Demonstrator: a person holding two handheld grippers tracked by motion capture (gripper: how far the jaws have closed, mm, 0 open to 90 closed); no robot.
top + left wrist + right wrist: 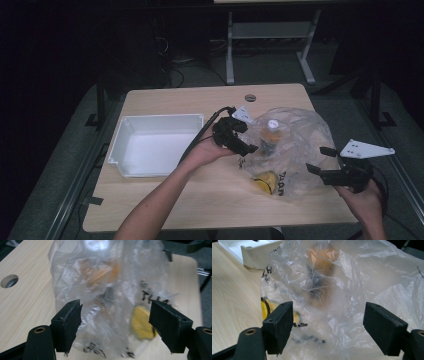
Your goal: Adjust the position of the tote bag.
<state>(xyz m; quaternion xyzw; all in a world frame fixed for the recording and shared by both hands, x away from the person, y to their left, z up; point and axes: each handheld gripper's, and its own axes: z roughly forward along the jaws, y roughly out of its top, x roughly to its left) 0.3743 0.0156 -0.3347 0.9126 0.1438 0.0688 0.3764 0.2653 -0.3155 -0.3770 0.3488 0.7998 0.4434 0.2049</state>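
A: Plastic bag (292, 150) on the bench (160, 200), right of the white tray (150, 145). Crumpled, clear, black lettering on it.

B: Inside the bag?

A: Bottle with white cap (272, 131) near the bag's far side, yellow thing (265, 181) at the bag's near edge. Orange blur through the plastic in both gripper views.

B: Left gripper?

A: Left gripper (245, 147) at the bag's left edge, jaws spread, plastic bulging between them in the left gripper view, not pinched. Touching or not: can't tell.

B: Right one?

A: Right gripper (320, 161) at the bag's right edge, jaws spread wide too, bag in front of them, nothing clamped.

B: Tray?

A: Empty, left of the bag, apart from it.
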